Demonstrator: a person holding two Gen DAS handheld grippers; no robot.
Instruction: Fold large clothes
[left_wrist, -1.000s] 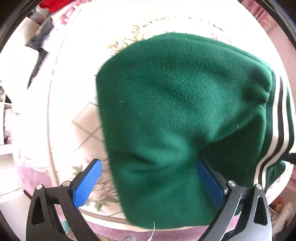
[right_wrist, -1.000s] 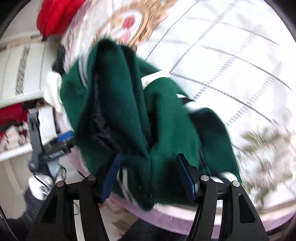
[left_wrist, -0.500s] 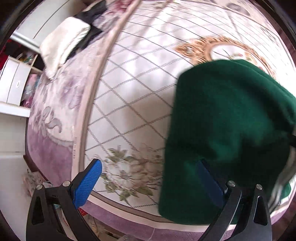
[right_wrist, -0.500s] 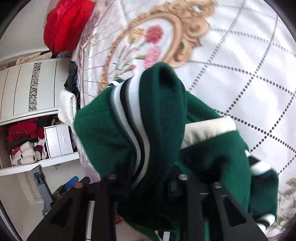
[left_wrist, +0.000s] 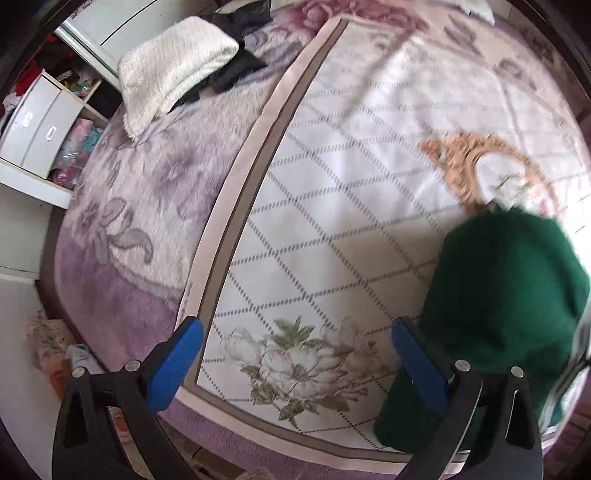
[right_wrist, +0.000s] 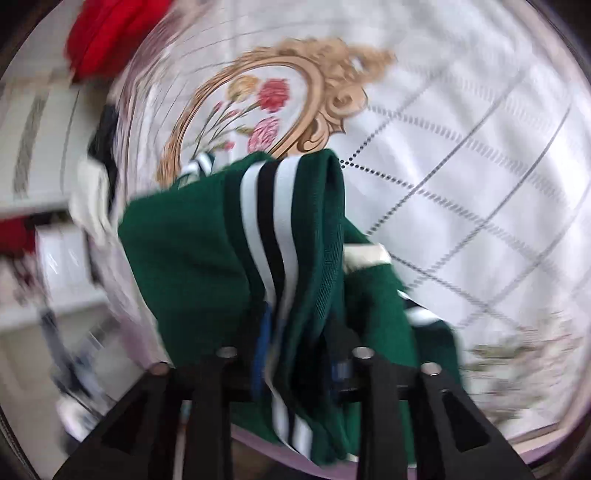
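Observation:
A dark green garment (left_wrist: 509, 295) with white and black stripes lies bunched on the quilted bedspread (left_wrist: 332, 184), at the right of the left wrist view. My left gripper (left_wrist: 295, 360) is open over the flower print with nothing between its blue pads (left_wrist: 177, 365); the green cloth lies just outside its right finger. In the right wrist view the green garment (right_wrist: 192, 258) hangs in a striped fold through my right gripper (right_wrist: 301, 354). Its jaws are opening, but the pads still hold the cloth. The picture is blurred.
A purple fleecy blanket (left_wrist: 140, 206) covers the bed's left side, with a folded white towel (left_wrist: 173, 66) and black cloth (left_wrist: 236, 70) at its far end. White drawers (left_wrist: 33, 125) stand beyond the bed. A red item (right_wrist: 107, 37) lies at the far corner.
My left gripper has slid left off the green garment, which has moved from between its pads to the right edge. The right gripper closed on the striped fold and carried it further over the bed.

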